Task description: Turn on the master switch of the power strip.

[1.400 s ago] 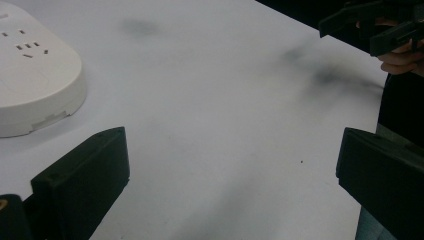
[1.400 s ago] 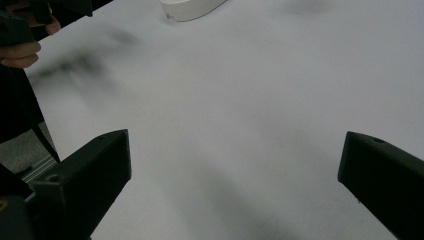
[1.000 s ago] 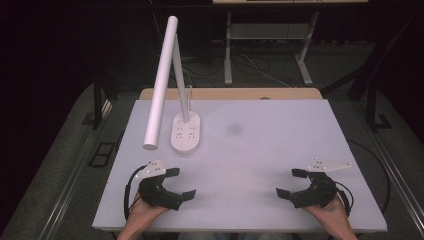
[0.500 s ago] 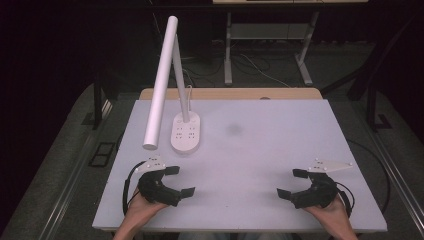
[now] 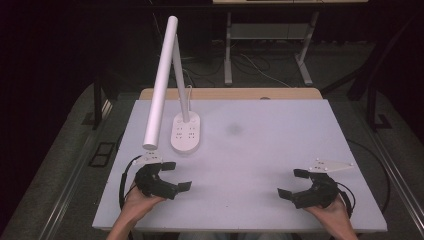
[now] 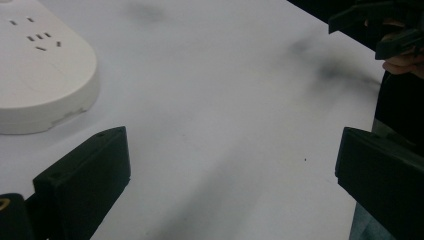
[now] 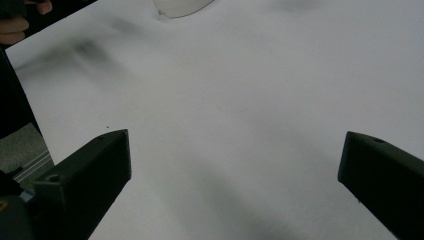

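A white desk lamp (image 5: 182, 131) stands at the back left of the white table (image 5: 260, 150), its long tube head (image 5: 161, 82) slanting down toward the front left. Its oval base (image 6: 40, 65) with small buttons appears at the top left of the left gripper view. My left gripper (image 5: 177, 176) rests near the front left edge, open, nothing between its jaws. At the front right sits my right gripper (image 5: 293, 183), open and empty too. The left gripper view catches the right gripper (image 6: 380, 25) far off at its top right.
A faint dark smudge (image 5: 234, 129) marks the table's middle. Behind the table runs a wooden edge (image 5: 230, 93), then dark floor with a metal frame (image 5: 270, 35) and cables. Metal rails (image 5: 75, 170) flank the table.
The left gripper has shifted slightly; the right gripper and the lamp stay where they were.
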